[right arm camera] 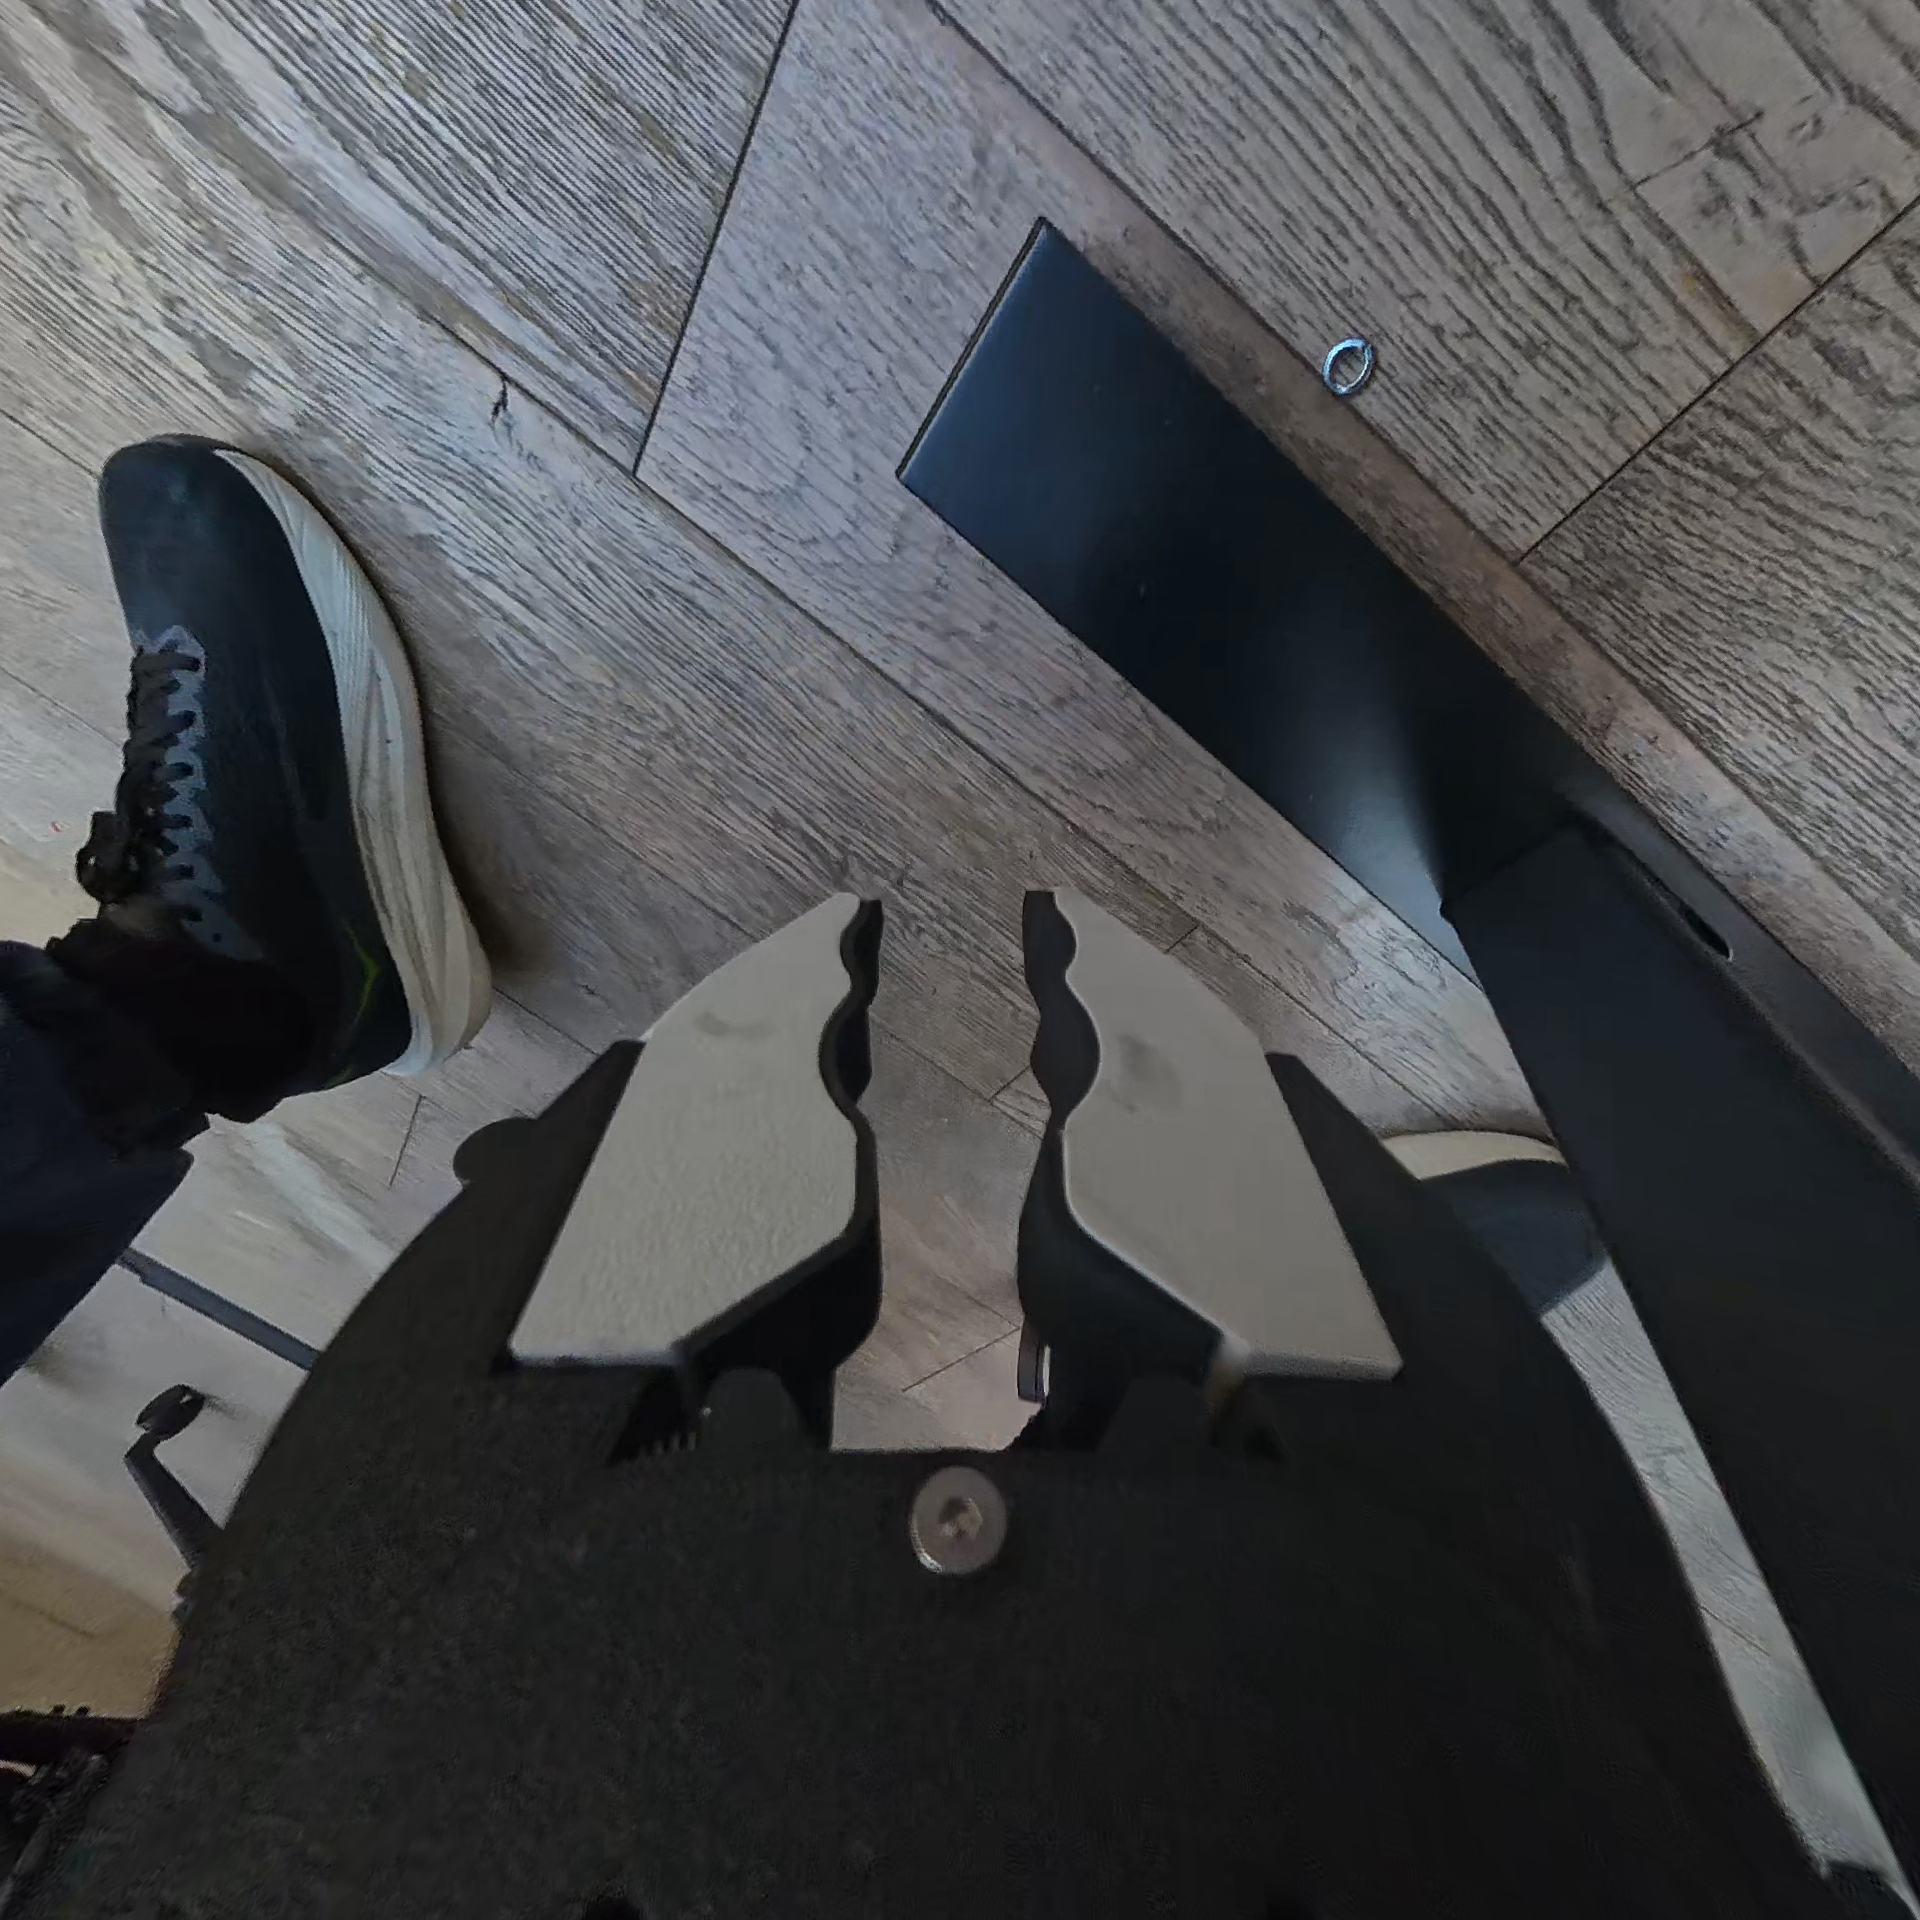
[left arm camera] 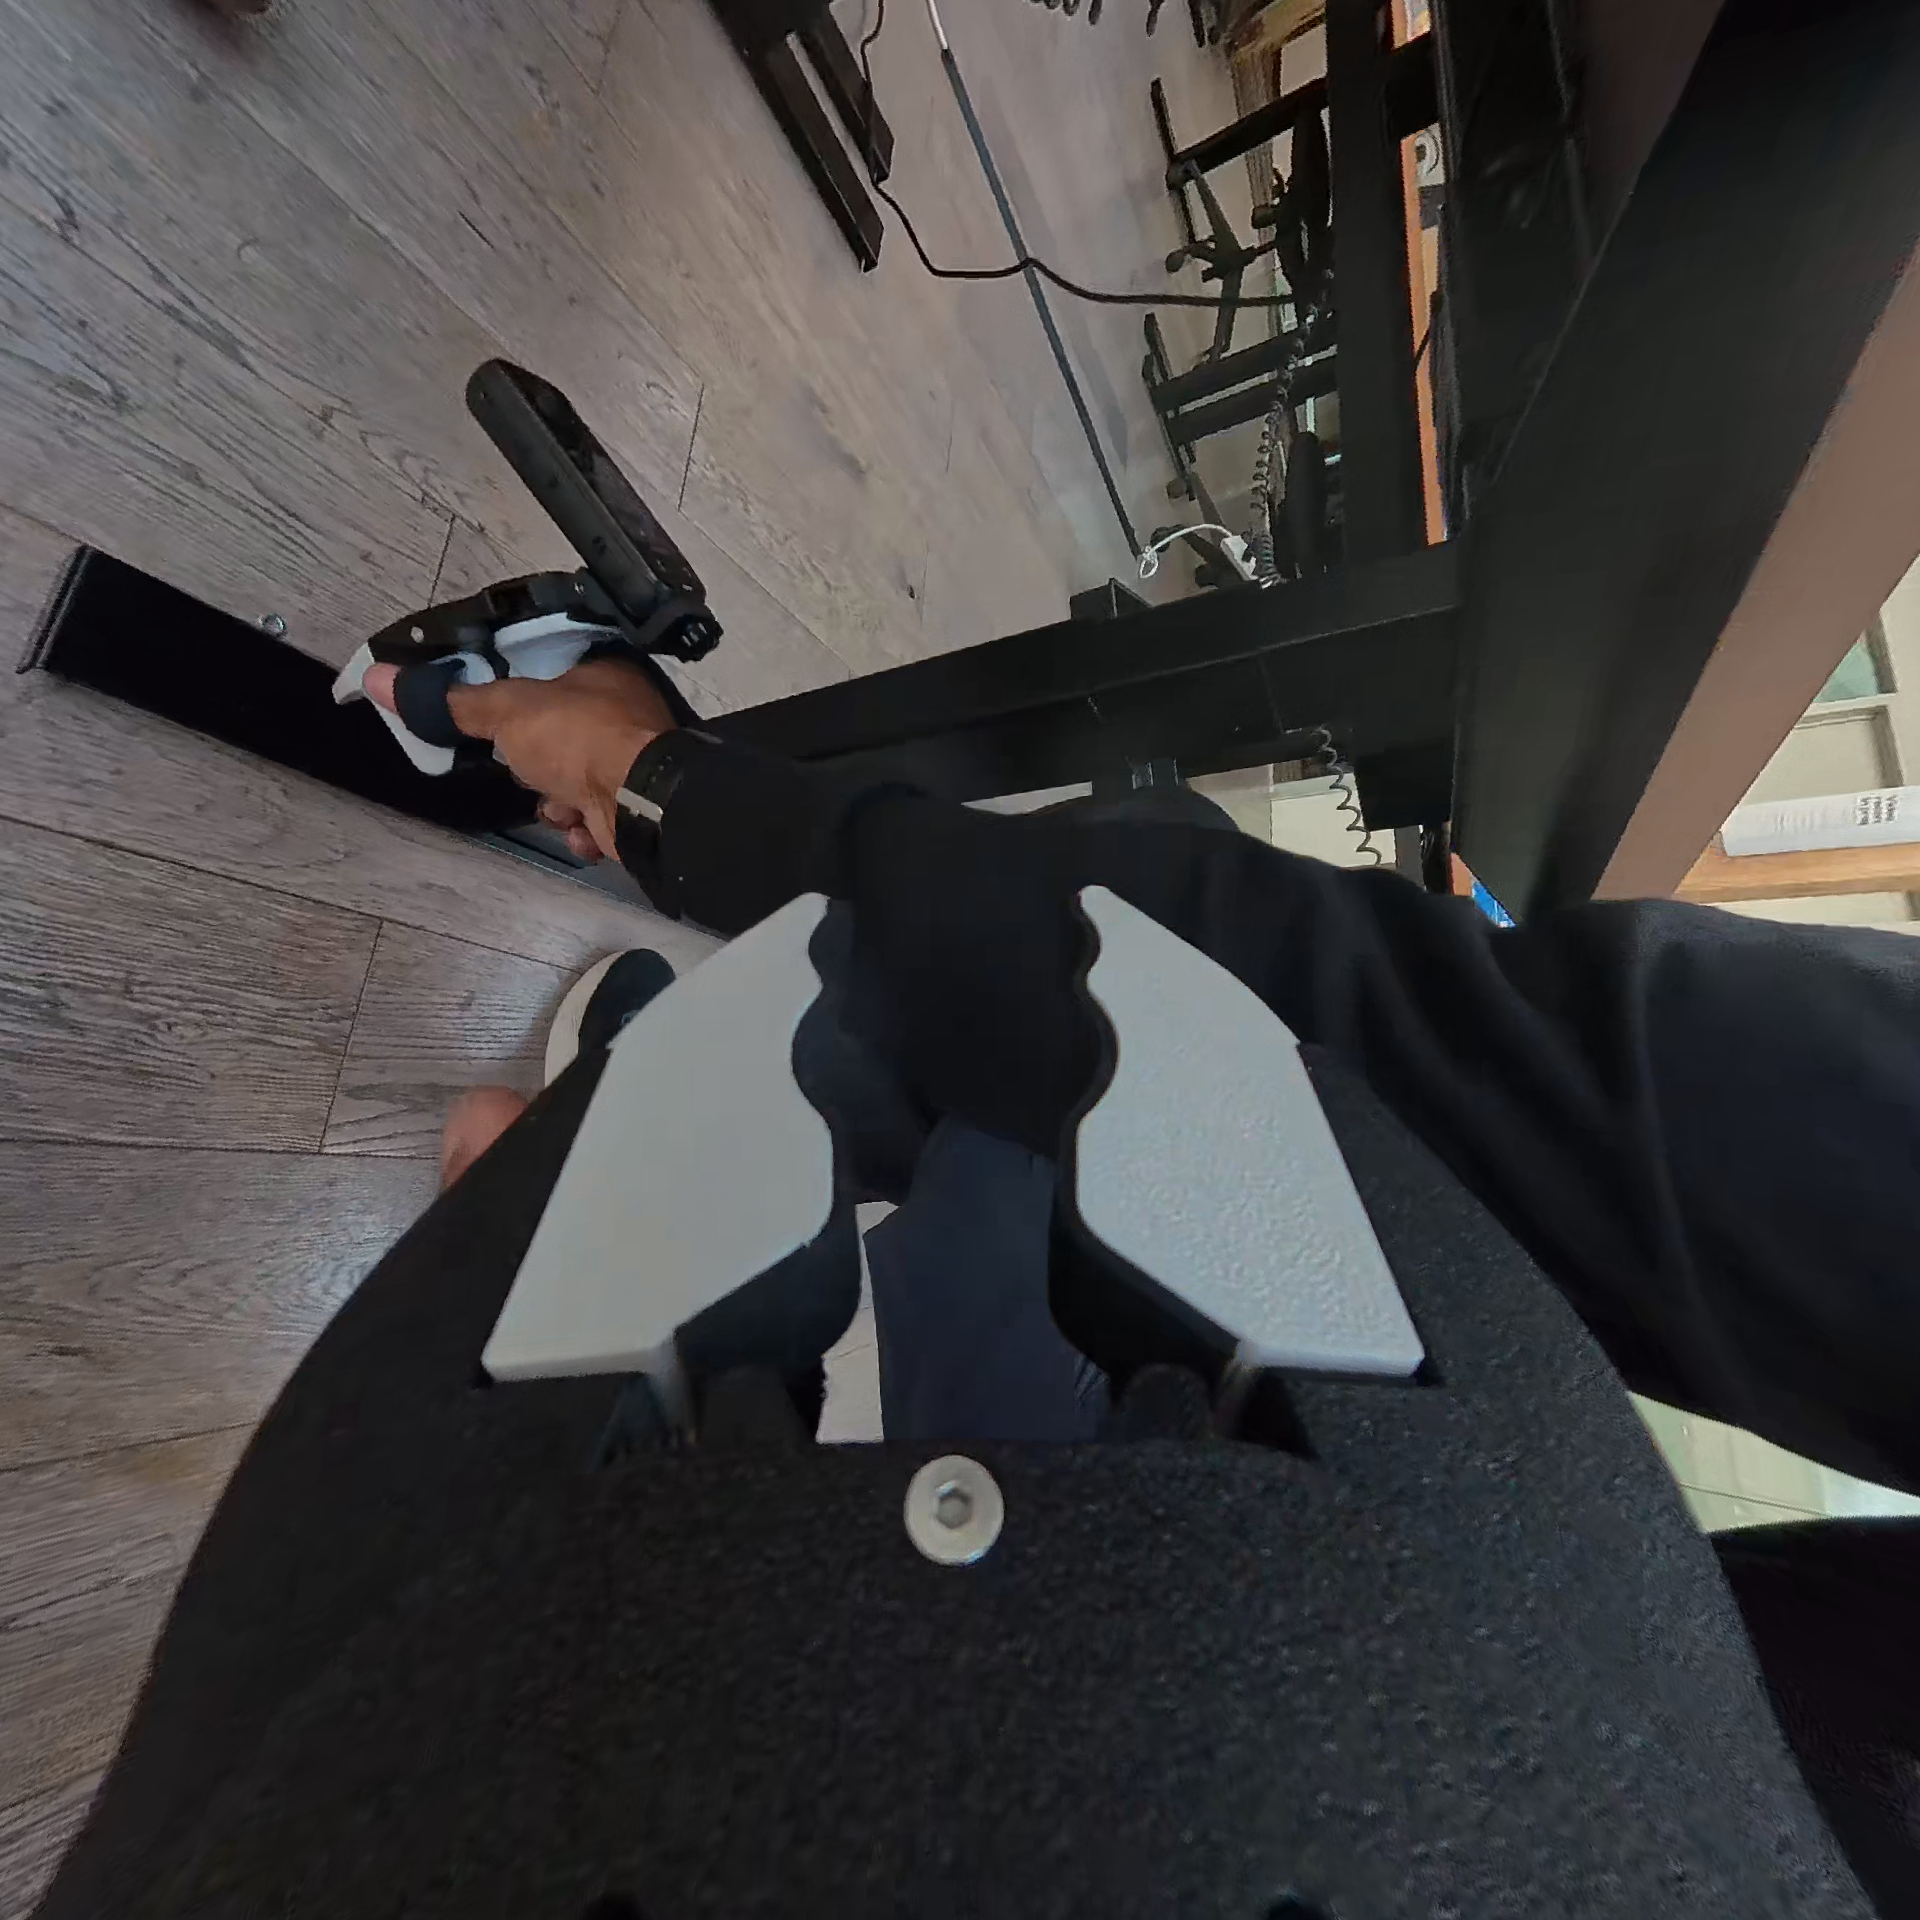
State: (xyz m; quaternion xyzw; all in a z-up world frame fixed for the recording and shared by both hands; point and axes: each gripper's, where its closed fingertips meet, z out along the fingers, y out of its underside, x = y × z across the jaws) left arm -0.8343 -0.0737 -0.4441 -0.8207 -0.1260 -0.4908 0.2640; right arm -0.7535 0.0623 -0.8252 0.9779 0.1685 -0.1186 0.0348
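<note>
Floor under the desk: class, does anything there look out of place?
Yes. A small metal ring lies loose on the wood floor, beside the desk's flat black foot. It is attached to nothing, like a dropped part.

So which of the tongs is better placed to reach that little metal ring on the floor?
Probably the right tongs: open and bare over the floor, with the ring ahead beside the black desk foot. The left tongs sit farther back, facing a dark sleeve.
</note>
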